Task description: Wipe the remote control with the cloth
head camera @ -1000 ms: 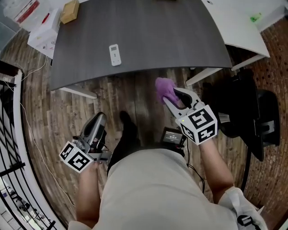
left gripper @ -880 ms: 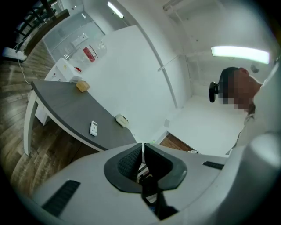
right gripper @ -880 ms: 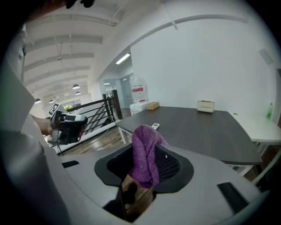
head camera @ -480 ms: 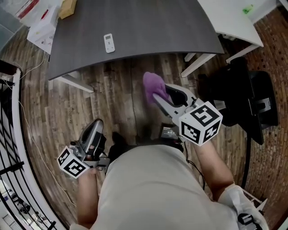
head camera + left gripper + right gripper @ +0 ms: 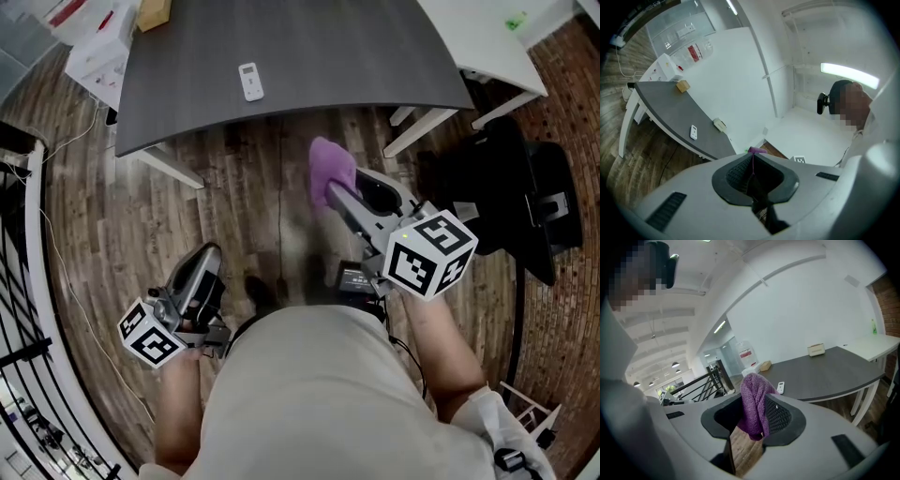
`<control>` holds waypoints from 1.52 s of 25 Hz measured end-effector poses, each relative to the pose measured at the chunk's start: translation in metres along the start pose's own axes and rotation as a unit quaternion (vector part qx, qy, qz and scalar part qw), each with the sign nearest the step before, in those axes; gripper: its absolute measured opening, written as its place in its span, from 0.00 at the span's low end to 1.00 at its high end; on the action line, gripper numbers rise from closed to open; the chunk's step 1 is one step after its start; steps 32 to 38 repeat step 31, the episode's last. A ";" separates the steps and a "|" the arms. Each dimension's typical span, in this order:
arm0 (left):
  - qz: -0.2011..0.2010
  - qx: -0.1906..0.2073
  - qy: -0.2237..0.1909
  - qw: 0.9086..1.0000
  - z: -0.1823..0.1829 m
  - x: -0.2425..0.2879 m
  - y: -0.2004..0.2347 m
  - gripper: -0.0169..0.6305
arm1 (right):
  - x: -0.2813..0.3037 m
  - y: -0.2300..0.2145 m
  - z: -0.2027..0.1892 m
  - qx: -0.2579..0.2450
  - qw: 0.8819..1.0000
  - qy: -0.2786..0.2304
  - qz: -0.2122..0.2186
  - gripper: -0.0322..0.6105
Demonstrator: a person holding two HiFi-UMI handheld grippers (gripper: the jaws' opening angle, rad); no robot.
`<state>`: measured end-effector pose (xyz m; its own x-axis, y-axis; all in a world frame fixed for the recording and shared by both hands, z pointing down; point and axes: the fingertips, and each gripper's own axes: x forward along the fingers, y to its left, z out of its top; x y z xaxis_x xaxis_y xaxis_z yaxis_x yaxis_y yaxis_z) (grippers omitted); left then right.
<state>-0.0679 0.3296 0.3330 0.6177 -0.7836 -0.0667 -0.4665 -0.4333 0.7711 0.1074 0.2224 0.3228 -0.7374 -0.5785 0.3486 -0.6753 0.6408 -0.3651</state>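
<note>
Head view: remote control (image 5: 250, 82) lies flat on the dark grey table (image 5: 356, 47), near its front edge, with nothing touching it. A cardboard box (image 5: 155, 11) sits at the table's far left corner. Right gripper (image 5: 330, 194) is held over the wood floor (image 5: 234, 197) just short of the table edge, clamped on the purple cloth (image 5: 330, 169), which bunches out past the jaw tips. Left gripper (image 5: 207, 255) is low by the person's left side, well apart from the table. Left gripper view: jaws pressed together with nothing between them. The remote control (image 5: 693, 132) is far ahead on the table, and a bit of the cloth (image 5: 757, 150) shows beyond the tips. Right gripper view: both pads are closed on the cloth (image 5: 753, 408), which hangs folded between them. The remote control (image 5: 780, 387) is beyond it on the table, apart from the cloth.
</note>
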 end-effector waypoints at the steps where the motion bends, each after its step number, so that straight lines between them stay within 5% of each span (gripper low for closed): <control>1: 0.000 -0.002 0.002 1.000 0.000 -0.005 0.002 0.04 | 0.001 0.004 -0.002 0.001 1.000 0.001 -0.001 0.26; 10: -0.025 -0.001 0.013 1.000 0.013 -0.014 0.004 0.04 | -0.004 0.018 -0.004 -0.022 0.999 0.001 -0.040 0.26; 38: -0.051 -0.004 0.020 0.998 0.015 -0.001 -0.006 0.03 | -0.020 0.019 0.018 -0.041 0.997 -0.039 -0.050 0.26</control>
